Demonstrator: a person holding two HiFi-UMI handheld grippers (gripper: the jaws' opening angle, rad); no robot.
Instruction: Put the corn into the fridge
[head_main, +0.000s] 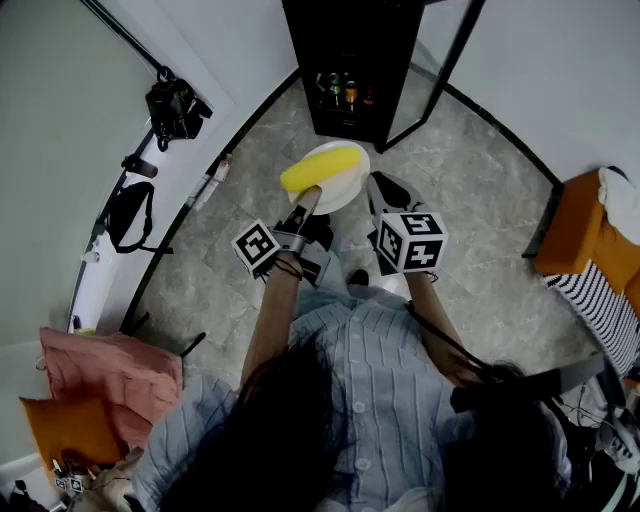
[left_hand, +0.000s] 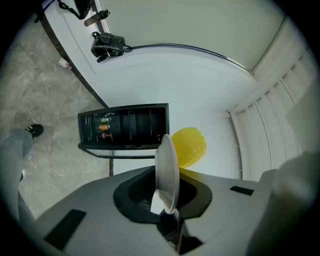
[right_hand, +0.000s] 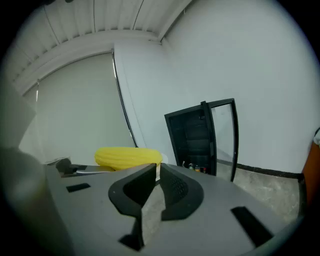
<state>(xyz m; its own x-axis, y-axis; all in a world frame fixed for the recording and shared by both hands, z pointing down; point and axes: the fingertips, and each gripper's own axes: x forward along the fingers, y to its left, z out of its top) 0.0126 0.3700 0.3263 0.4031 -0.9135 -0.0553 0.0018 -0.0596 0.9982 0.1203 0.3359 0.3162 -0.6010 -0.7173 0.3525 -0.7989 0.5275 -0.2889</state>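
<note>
A yellow corn cob (head_main: 315, 170) lies on a white plate (head_main: 348, 188) held up in front of the person. My left gripper (head_main: 311, 195) is shut on the plate's near rim; in the left gripper view the plate (left_hand: 167, 167) stands edge-on between the jaws with the corn (left_hand: 190, 146) behind it. My right gripper (head_main: 378, 186) hovers at the plate's right edge, jaws nearly together and nothing visibly gripped (right_hand: 157, 169); the corn (right_hand: 127, 156) shows to its left. Ahead stands the black fridge (head_main: 350, 70), its glass door (right_hand: 225, 135) swung open.
Several bottles (head_main: 345, 93) stand on the fridge's lower shelf. A camera on a stand (head_main: 175, 105) and a black bag (head_main: 130, 212) sit by the left wall. An orange seat (head_main: 580, 230) is at the right, pink cloth (head_main: 110, 370) at lower left.
</note>
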